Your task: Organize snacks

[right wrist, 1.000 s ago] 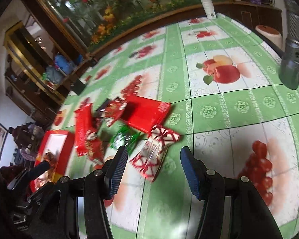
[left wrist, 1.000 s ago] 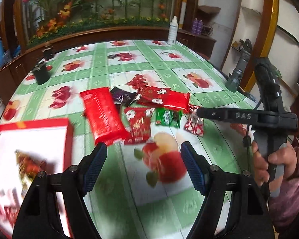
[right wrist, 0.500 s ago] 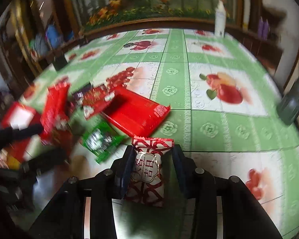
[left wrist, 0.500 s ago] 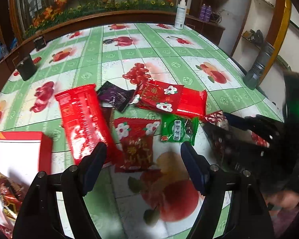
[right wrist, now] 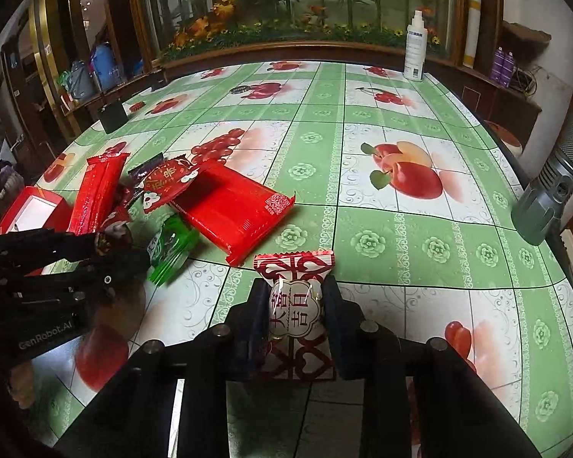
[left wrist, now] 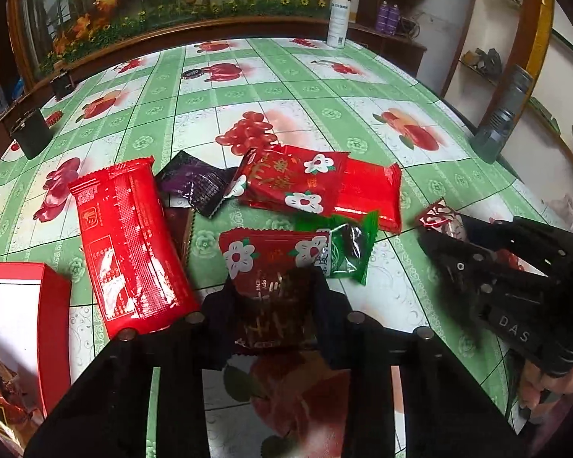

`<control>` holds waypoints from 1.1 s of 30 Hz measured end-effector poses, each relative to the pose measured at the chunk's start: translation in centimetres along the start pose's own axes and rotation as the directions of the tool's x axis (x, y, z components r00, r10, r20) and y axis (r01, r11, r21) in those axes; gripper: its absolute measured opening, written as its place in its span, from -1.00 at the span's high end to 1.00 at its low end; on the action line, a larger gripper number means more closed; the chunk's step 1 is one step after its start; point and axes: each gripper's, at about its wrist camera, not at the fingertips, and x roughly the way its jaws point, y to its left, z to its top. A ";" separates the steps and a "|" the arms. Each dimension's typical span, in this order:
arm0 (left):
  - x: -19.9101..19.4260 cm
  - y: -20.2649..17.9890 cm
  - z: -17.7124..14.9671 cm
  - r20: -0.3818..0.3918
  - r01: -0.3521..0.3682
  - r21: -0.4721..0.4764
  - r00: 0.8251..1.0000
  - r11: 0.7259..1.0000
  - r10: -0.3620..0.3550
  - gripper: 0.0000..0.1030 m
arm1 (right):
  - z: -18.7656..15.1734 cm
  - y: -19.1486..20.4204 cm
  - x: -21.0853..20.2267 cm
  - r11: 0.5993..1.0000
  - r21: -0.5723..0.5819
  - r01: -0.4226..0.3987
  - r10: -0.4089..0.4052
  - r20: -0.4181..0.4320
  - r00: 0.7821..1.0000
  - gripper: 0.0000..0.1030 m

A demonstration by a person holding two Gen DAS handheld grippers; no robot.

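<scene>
You were mid-pickup: your left tool (left wrist: pixel 277 305) pinched the flowered red packet (left wrist: pixel 275 267) at lower centre, your right tool (right wrist: pixel 295 318) clamped the red-and-white candy (right wrist: pixel 296 313); next, probably the red box (left wrist: pixel 51 320) at lower left.
</scene>
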 end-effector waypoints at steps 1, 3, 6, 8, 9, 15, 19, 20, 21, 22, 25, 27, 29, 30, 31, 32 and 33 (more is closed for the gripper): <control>-0.1 0.1 -0.1 0.001 0.006 -0.004 1.000 1.000 -0.006 0.41 | 0.0 -0.1 0.0 1.000 -0.001 0.001 -0.001 0.000 1.000 0.41; -0.4 0.2 -0.4 -0.001 0.018 -0.013 1.000 1.000 -0.018 0.42 | 0.0 -0.1 0.0 1.000 -0.005 0.006 -0.006 -0.001 1.000 0.41; -1.1 0.3 -1.1 -0.003 0.026 -0.027 1.000 0.999 -0.026 0.42 | 0.0 -0.1 0.0 1.000 -0.003 0.005 -0.005 -0.001 1.000 0.41; -1.7 0.4 -1.7 -0.005 0.025 -0.036 1.000 0.999 -0.025 0.42 | 0.0 0.0 0.0 1.000 -0.004 0.009 -0.009 -0.002 1.000 0.41; -2.0 0.4 -2.2 -0.004 0.021 -0.035 1.000 0.999 -0.021 0.42 | 0.0 0.2 0.0 1.000 -0.009 0.015 -0.015 -0.002 1.000 0.41; -4.0 0.4 -3.9 0.005 -0.007 -0.028 1.000 1.000 0.007 0.41 | -0.5 1.1 -0.6 0.999 -0.033 0.023 -0.024 -0.019 1.000 0.47; -5.6 0.4 -4.8 0.033 -0.007 -0.028 0.999 1.000 0.008 0.41 | -0.9 1.1 -1.2 1.000 -0.007 -0.008 0.008 -0.049 0.999 0.51; -5.9 0.6 -5.1 0.039 -0.004 -0.033 0.999 0.999 0.006 0.41 | -1.0 0.9 -1.4 0.999 0.011 -0.037 0.038 -0.054 0.998 0.52; -6.4 0.9 -5.4 0.044 0.001 -0.045 0.999 0.999 0.001 0.41 | -1.1 0.8 -1.5 0.997 0.027 -0.069 0.071 -0.058 0.996 0.52; -6.6 1.1 -5.5 0.047 0.003 -0.052 0.999 0.999 0.000 0.41 | -1.3 0.6 -1.7 0.993 0.047 -0.111 0.114 -0.060 0.992 0.52; -7.6 1.9 -6.4 0.061 0.003 -0.079 0.998 0.997 0.002 0.41 | -2.0 -0.1 -2.2 0.975 0.109 -0.193 0.200 -0.058 0.978 0.52; -8.1 2.1 -7.0 0.065 0.004 -0.089 0.998 0.996 0.002 0.41 | -2.5 -0.5 -2.6 0.950 0.150 -0.274 0.281 -0.029 0.959 0.52; -8.5 2.2 -7.5 0.069 0.005 -0.090 0.998 0.996 0.001 0.41 | -2.8 -0.7 -2.8 0.926 0.178 -0.334 0.338 0.007 0.941 0.53; -8.7 2.2 -7.9 0.069 0.006 -0.090 0.998 0.996 0.000 0.41 | -3.1 -0.8 -2.9 0.916 0.186 -0.355 0.357 0.024 0.934 0.53; -8.8 2.2 -8.2 0.069 0.010 -0.092 0.998 0.996 -0.003 0.41 | -3.1 -0.7 -2.9 0.909 0.195 -0.368 0.370 0.030 0.929 0.53; -9.0 2.1 -8.5 0.071 0.016 -0.093 0.997 0.996 -0.010 0.41 | -3.2 -0.9 -3.0 0.896 0.211 -0.391 0.390 0.045 0.920 0.53; -9.1 2.0 -8.8 0.073 0.019 -0.091 0.997 0.996 -0.013 0.41 | -3.3 -1.1 -3.0 0.876 0.230 -0.424 0.420 0.069 0.905 0.53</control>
